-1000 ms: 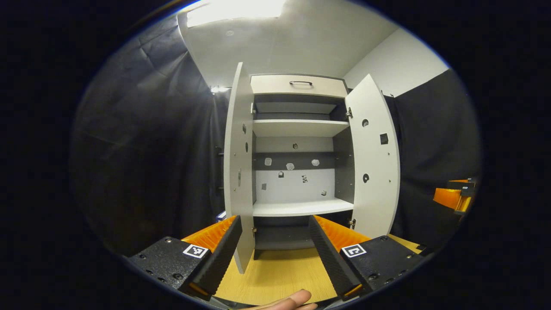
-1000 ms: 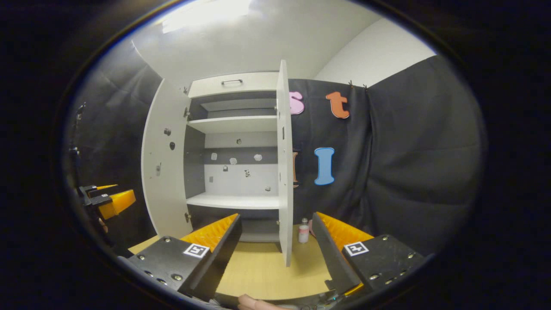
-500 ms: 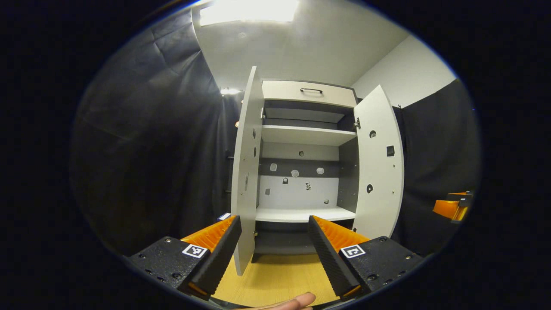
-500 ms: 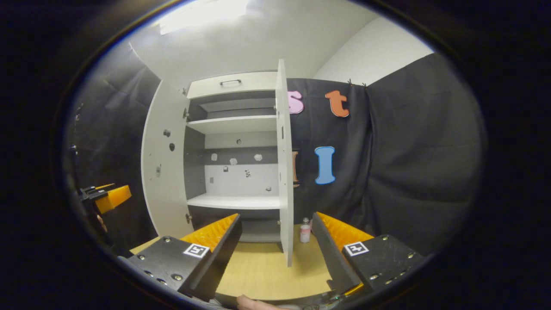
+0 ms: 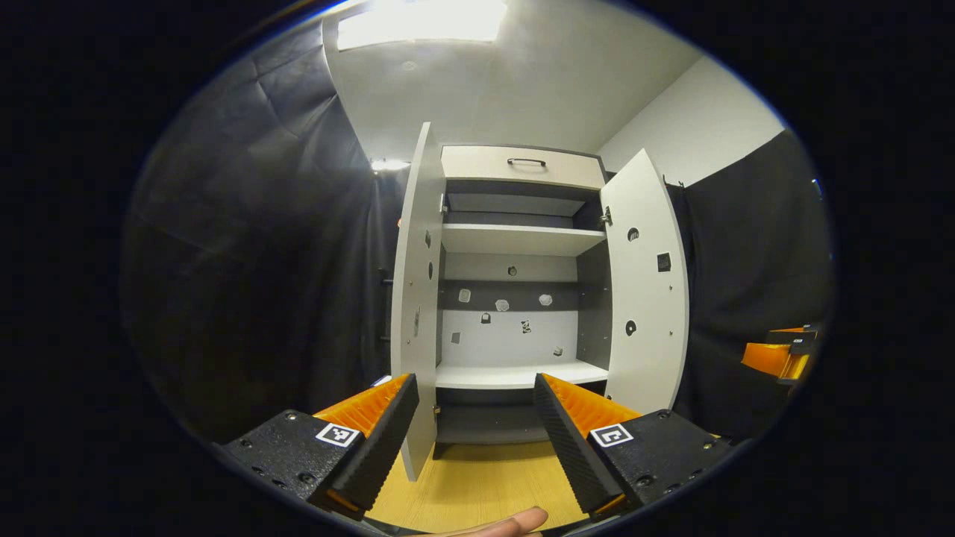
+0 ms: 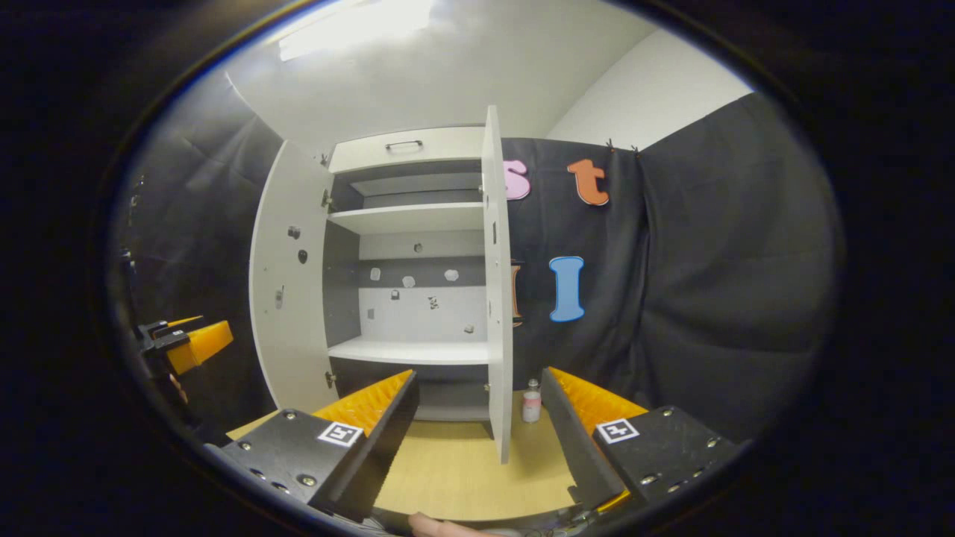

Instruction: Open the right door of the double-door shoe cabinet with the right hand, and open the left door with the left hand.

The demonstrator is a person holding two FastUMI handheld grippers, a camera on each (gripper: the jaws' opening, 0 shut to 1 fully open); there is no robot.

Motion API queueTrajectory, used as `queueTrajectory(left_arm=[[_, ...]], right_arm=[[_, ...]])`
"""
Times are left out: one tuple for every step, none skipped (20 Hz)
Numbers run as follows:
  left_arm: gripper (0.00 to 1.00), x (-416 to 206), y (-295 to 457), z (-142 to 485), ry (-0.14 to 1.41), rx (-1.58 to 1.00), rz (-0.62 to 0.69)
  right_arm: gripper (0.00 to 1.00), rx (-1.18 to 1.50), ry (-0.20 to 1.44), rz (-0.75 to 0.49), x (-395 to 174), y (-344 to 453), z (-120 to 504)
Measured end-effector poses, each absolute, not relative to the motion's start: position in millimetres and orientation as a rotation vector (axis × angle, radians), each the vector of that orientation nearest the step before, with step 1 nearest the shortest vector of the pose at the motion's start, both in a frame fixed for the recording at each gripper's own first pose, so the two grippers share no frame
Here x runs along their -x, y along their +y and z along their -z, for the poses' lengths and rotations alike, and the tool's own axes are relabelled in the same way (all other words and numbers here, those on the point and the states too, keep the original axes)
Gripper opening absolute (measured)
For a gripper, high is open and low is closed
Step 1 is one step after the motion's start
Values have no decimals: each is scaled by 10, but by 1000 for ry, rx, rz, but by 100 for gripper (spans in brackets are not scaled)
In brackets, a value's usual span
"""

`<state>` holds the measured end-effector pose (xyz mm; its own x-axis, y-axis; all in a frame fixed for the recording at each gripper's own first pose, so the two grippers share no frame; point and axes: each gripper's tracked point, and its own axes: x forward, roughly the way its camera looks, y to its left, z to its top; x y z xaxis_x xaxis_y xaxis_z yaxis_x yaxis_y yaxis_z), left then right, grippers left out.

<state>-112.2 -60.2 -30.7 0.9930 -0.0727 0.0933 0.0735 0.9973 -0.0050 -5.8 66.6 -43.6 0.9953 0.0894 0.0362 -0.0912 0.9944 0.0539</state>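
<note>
- Left gripper: jaws spread wide with nothing between them but bare tabletop; a fingertip of the holding hand pokes in at the bottom edge of the left gripper view.
- Right gripper: jaws likewise wide apart and gripping nothing; it also shows far off at the right edge of the left gripper view.
- In the right gripper view the other gripper appears small at the left edge.
- Table: pale wood grain, running from under the fingers to the foot of the cabinet.
- Left door: swung out toward the camera and seen almost edge-on, its lower corner just beside the left gripper's left finger; whether they touch I cannot tell.
- Right door: also swung out, seen edge-on in the right gripper view, its lower end hanging between the right gripper's two fingers, clear of both.
- Bottle: small, pinkish, upright on the table just right of the right door, near the cloth wall.
- Cabinet: stands on the table, both doors open, white shelves and a grey interior on view; small marks dot the back panel.
- Drawer: shut, across the cabinet's top, with a dark handle.
- Ceiling light: bright, overhead.
</note>
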Motion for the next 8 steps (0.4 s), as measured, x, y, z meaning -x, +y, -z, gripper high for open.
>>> queueTrajectory(left_arm=[[96,1123,-611,308,-92,10,75],[96,1121,-615,312,-92,10,77],[96,1121,-621,313,-90,11,77],[96,1116,-618,322,-90,12,77],[96,1120,-627,320,-89,12,79],[96,1117,-626,317,-90,12,79],[96,1120,-626,316,-92,11,78],[96,1118,-626,318,-93,9,78]], right_arm=[[96,-57,-32,-90,57,655,445],[96,-58,-31,-90,56,653,448],[98,-59,-31,-89,54,644,452],[98,-61,-31,-88,50,644,450],[96,-62,-30,-89,49,643,448],[98,-64,-31,-89,50,630,452],[98,-66,-32,-89,53,627,448],[98,-67,-32,-89,57,624,456]])
